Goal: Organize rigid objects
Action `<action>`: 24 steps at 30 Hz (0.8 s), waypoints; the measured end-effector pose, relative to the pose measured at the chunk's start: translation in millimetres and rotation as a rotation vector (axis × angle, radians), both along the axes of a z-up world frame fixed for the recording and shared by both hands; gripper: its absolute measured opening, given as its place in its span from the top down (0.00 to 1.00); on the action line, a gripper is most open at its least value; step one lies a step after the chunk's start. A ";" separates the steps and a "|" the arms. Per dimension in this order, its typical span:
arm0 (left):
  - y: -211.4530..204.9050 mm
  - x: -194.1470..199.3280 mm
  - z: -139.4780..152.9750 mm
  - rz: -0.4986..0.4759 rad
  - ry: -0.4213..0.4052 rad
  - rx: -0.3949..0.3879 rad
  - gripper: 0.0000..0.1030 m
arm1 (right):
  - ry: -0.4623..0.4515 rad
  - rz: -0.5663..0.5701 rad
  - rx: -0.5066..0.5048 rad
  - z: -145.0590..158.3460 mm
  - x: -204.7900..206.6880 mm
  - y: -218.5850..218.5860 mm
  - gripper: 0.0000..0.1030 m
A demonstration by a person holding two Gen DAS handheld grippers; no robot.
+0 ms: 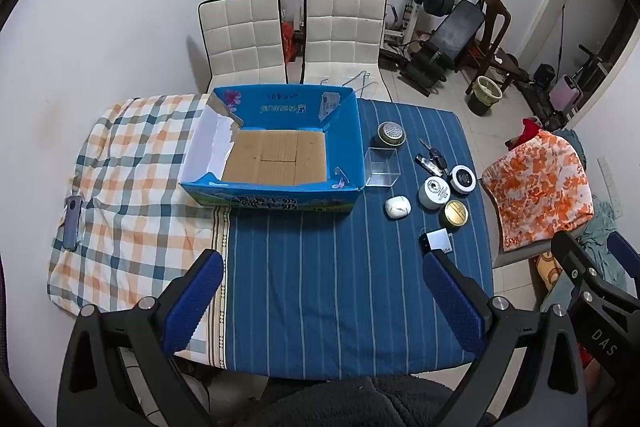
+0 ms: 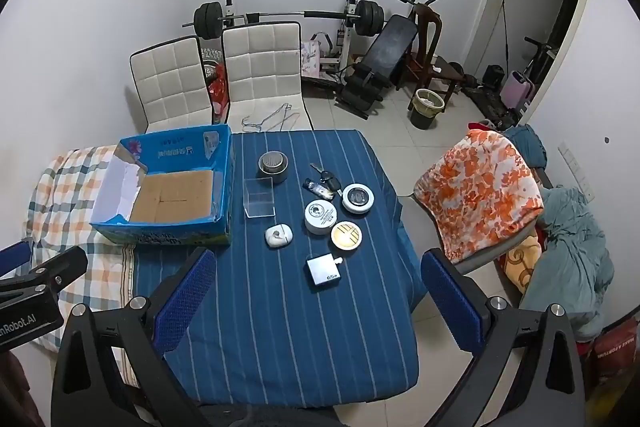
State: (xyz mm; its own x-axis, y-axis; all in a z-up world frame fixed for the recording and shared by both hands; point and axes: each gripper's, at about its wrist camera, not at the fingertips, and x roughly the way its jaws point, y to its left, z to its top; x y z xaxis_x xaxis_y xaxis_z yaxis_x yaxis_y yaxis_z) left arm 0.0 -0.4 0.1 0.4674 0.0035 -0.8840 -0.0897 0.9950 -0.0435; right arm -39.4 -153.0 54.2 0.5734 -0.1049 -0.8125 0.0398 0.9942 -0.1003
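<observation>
Table (image 2: pixel 280 327) under a blue striped cloth, with a plaid cloth (image 1: pixel 132 163) over its left part. Both grippers hang above the near edge, angled down, holding nothing.

Left gripper (image 1: pixel 324 299): jaws wide apart, only cloth between the pads. Right gripper (image 2: pixel 316 307): jaws also wide apart, nothing between them; white charger block (image 2: pixel 323 269) lies on the cloth further ahead, not touched.

Blue carton (image 2: pixel 168 227) sits open-topped at the left, straddling the seam of the 2 cloths, brown cardboard floor bare.

Loose items are all right of the carton, on the blue cloth:
- metal tin with perforated lid (image 2: pixel 273 166), farthest back
- clear plastic box (image 2: pixel 259 197) just in front of it, close beside the carton wall
- white earbud case (image 2: pixel 278 235), nearer
- keys (image 2: pixel 322 181) with a small dark fob
- 3 round jars in a tight cluster: black-lidded (image 2: pixel 357 198), white-lidded (image 2: pixel 320 217), gold-lidded (image 2: pixel 346 235)
- charger block nearest the grippers

Phone (image 1: pixel 73 223) lies on the plaid cloth at the far left, well apart from the rest.

2 white chairs (image 1: pixel 292 31) behind the table; another chair with an orange floral cover (image 2: pixel 480 195) at the right.
</observation>
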 end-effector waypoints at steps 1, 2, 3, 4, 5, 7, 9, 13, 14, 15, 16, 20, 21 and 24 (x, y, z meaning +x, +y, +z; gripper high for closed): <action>0.9 -0.1 -0.2 -0.001 0.000 -0.025 0.01 | 0.000 0.000 -0.002 0.2 0.0 0.3 0.00; 0.7 0.0 -0.2 -0.001 0.002 -0.020 0.01 | -0.002 -0.001 -0.002 0.3 0.1 0.4 0.00; 0.6 0.0 -0.2 -0.001 0.002 -0.018 0.01 | -0.001 -0.001 -0.002 0.4 0.4 0.4 0.00; 0.5 0.2 -0.3 -0.001 0.003 -0.018 0.01 | -0.001 -0.001 -0.003 0.5 0.5 0.5 0.00; 0.5 0.3 -0.4 -0.001 0.004 -0.019 0.01 | -0.003 0.000 -0.005 0.9 0.1 1.1 0.00; 0.8 0.5 -0.4 -0.002 0.005 -0.024 0.01 | 0.002 0.000 -0.006 1.0 0.7 1.9 0.00; 1.6 1.0 -0.3 -0.002 0.006 -0.027 0.01 | -0.001 -0.001 -0.009 0.6 0.5 2.5 0.00; -0.4 -0.4 0.3 -0.001 -0.001 -0.018 0.01 | 0.002 -0.005 -0.009 1.6 2.6 0.9 0.00; -1.1 -0.6 0.5 -0.002 -0.001 -0.018 0.01 | 0.004 -0.004 -0.010 1.4 3.1 0.3 0.00; -1.7 -0.8 0.6 -0.003 0.000 -0.018 0.01 | 0.001 -0.003 -0.010 1.5 2.2 1.0 0.00; -2.2 -0.9 0.7 -0.002 0.000 -0.019 0.01 | 0.000 -0.004 -0.010 1.1 2.2 1.6 0.00; 0.2 -0.2 0.2 0.000 0.001 -0.021 0.01 | 0.000 -0.004 -0.012 -0.3 2.5 1.9 0.00; -0.3 -0.3 0.4 0.000 0.002 -0.021 0.01 | 0.001 -0.004 -0.012 3.1 4.9 2.4 0.00; 0.7 -0.1 0.0 0.000 0.001 -0.023 0.01 | 0.001 -0.003 -0.015 3.6 5.4 4.9 0.00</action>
State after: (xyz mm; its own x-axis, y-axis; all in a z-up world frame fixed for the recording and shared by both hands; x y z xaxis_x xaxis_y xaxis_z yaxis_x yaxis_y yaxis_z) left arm -0.2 0.3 0.2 0.4662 -0.0167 -0.8845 -0.0897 0.9938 -0.0661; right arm -34.0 -148.2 57.9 0.5724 -0.1192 -0.8113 0.0429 0.9924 -0.1155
